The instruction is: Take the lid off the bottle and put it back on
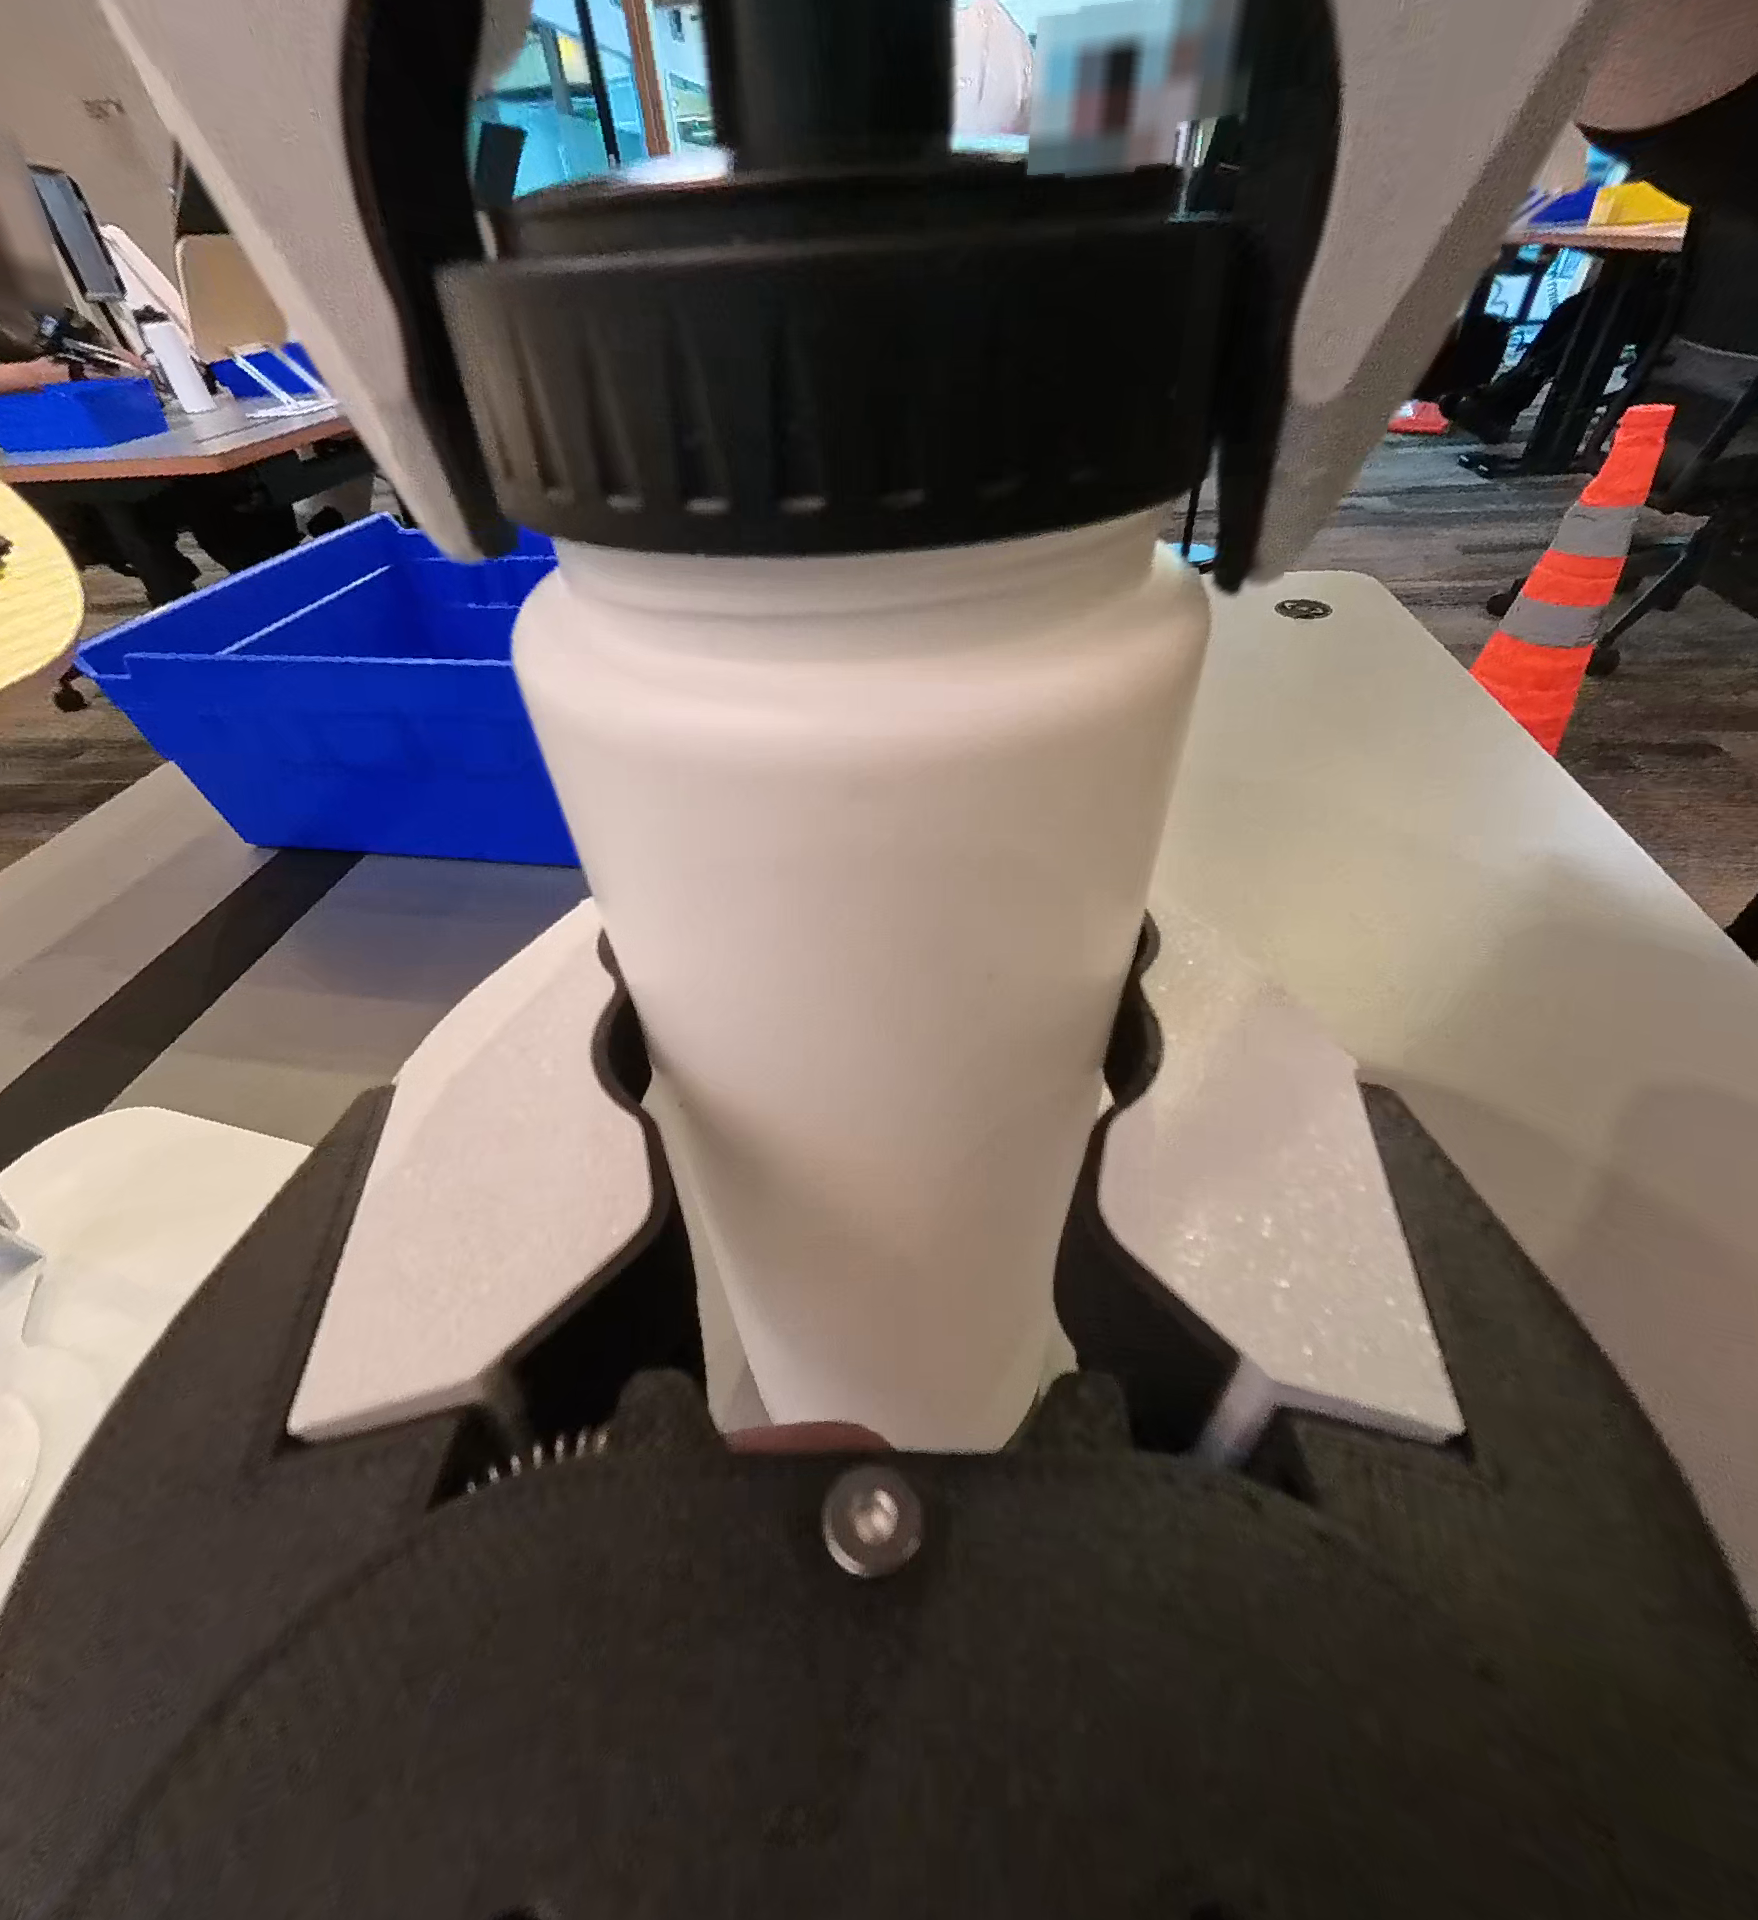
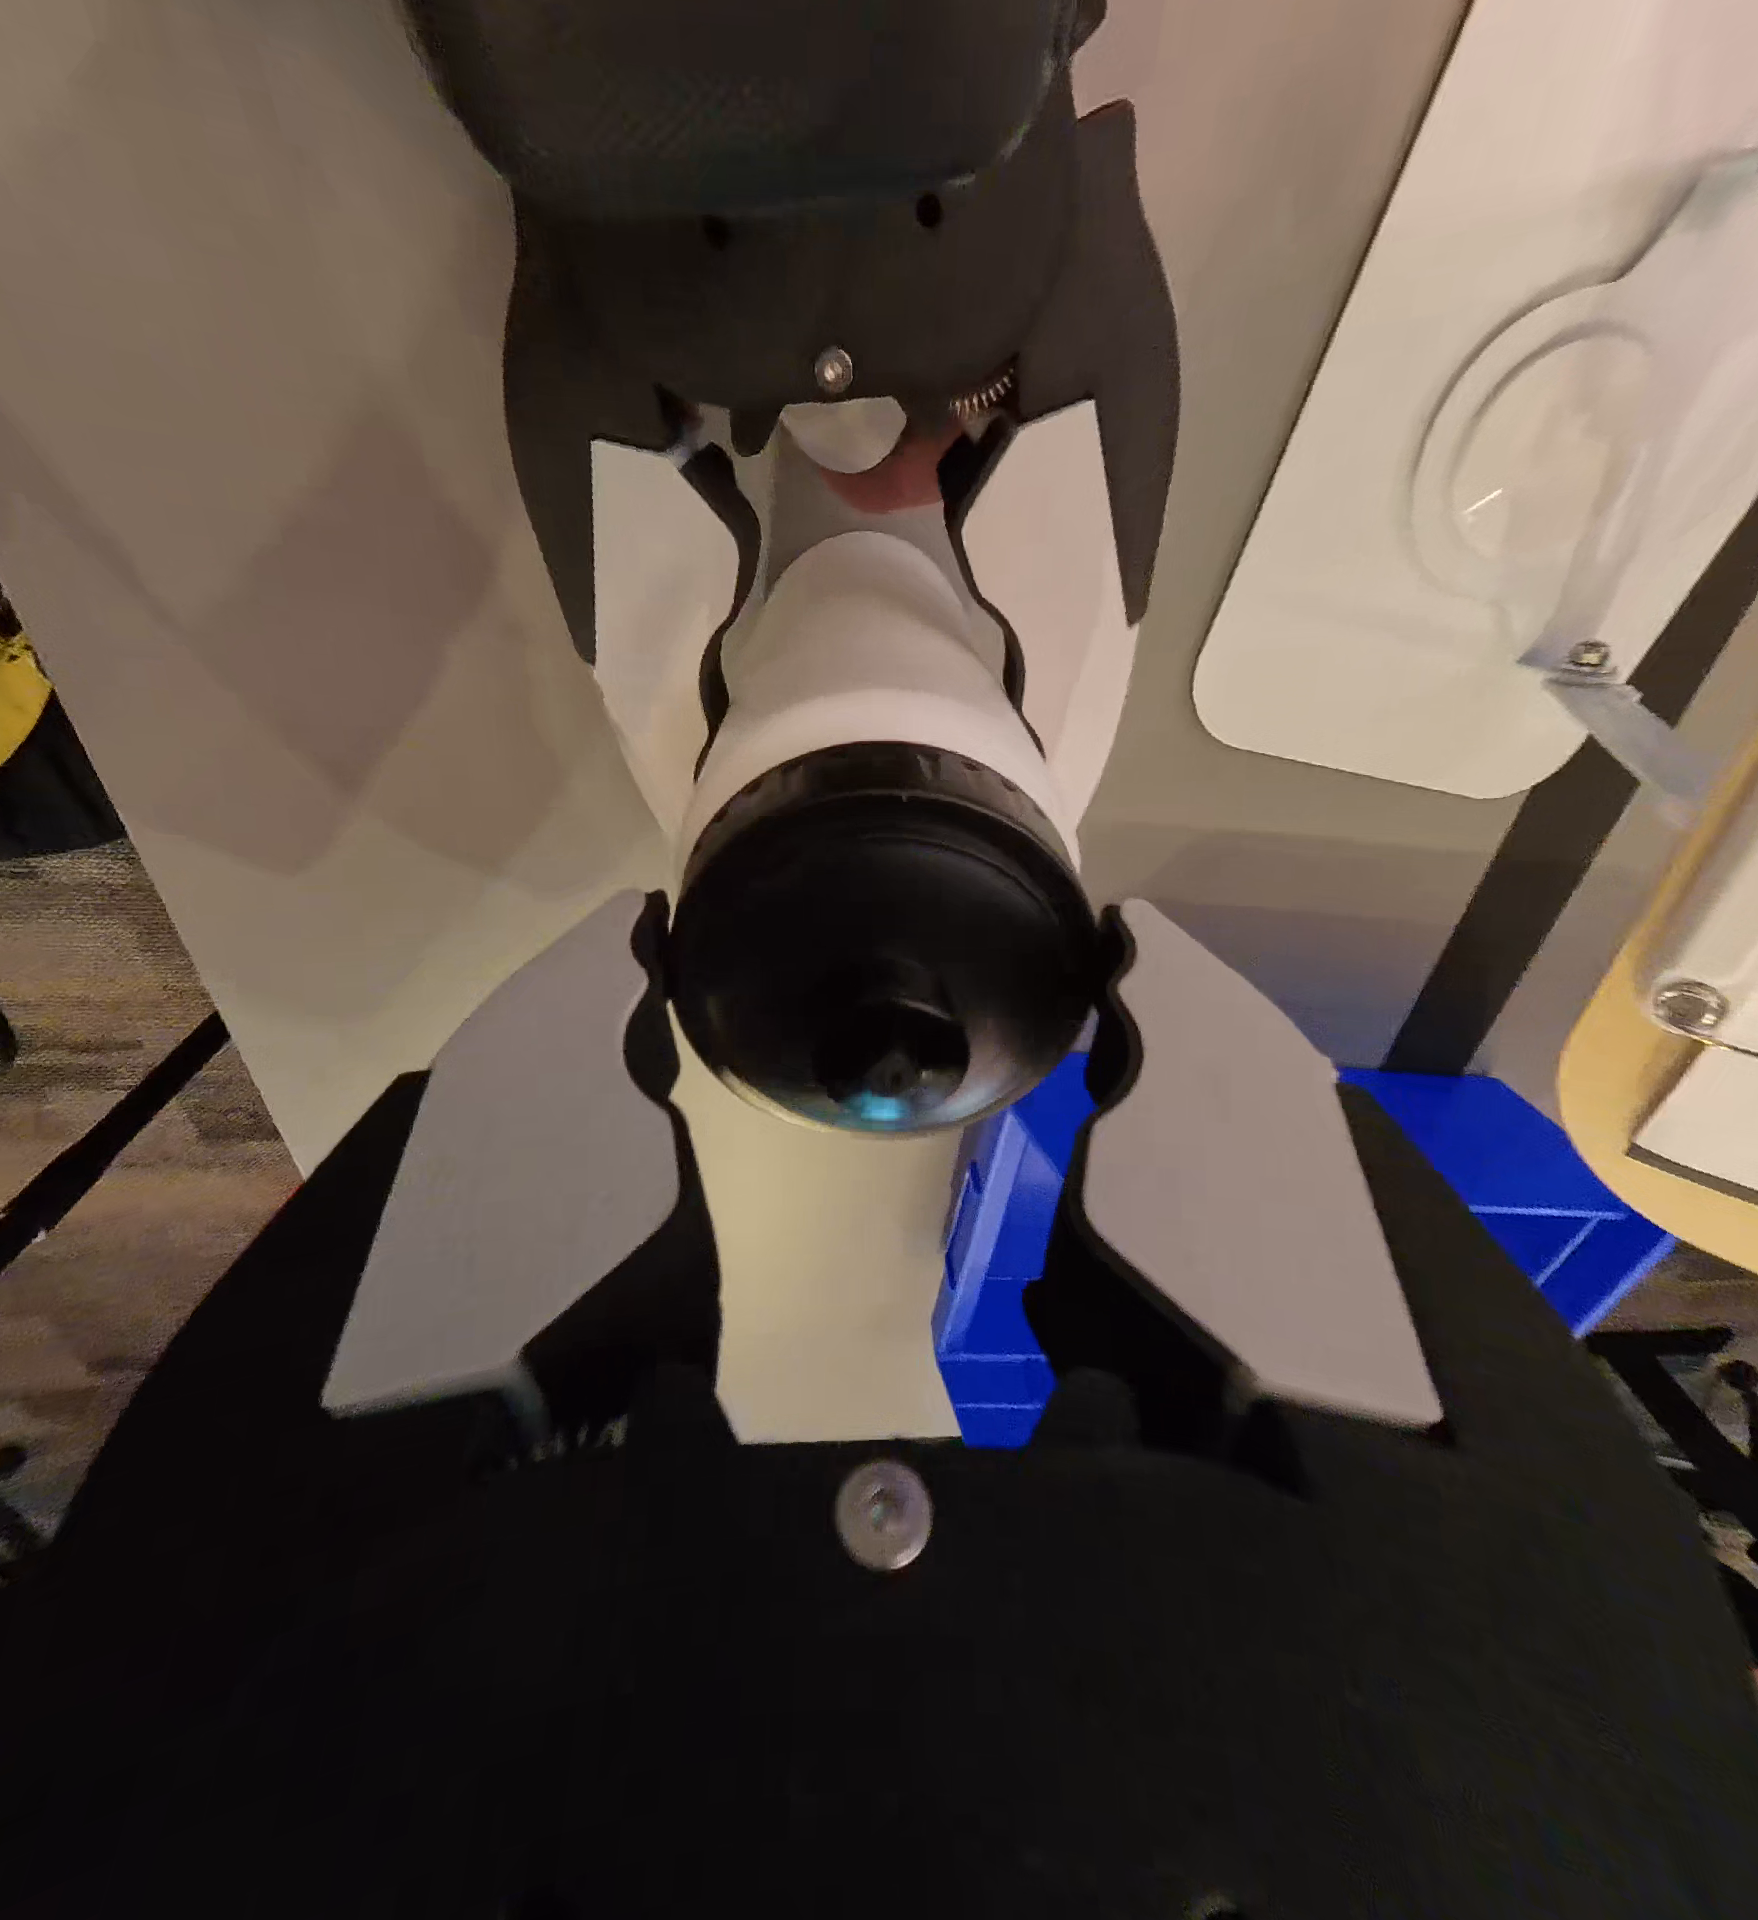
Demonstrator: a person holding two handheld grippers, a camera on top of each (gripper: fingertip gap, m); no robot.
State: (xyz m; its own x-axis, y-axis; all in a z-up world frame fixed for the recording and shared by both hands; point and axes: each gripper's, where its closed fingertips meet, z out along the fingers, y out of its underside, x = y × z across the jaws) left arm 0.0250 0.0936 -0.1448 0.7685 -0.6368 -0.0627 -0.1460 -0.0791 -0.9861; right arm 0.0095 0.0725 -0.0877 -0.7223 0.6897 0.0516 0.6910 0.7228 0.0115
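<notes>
Grip is set on both ends: my left gripper (image 1: 880, 1039) clamps the smooth white cylindrical bottle (image 1: 864, 935) at frame centre, my right gripper (image 2: 880, 997) closes on its black ribbed plastic screw lid (image 2: 880, 935). Rigid, probably light; the slick body may spin, so I trust the ribs.

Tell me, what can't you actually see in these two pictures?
- Left wrist view: the bottle base, hidden behind the left tongs.
- Left wrist view: the lid top, blocked by the right tongs.
- Right wrist view: whether the lid is screwed tight; it hides the neck.
- Both views: background people, blurred out.
</notes>
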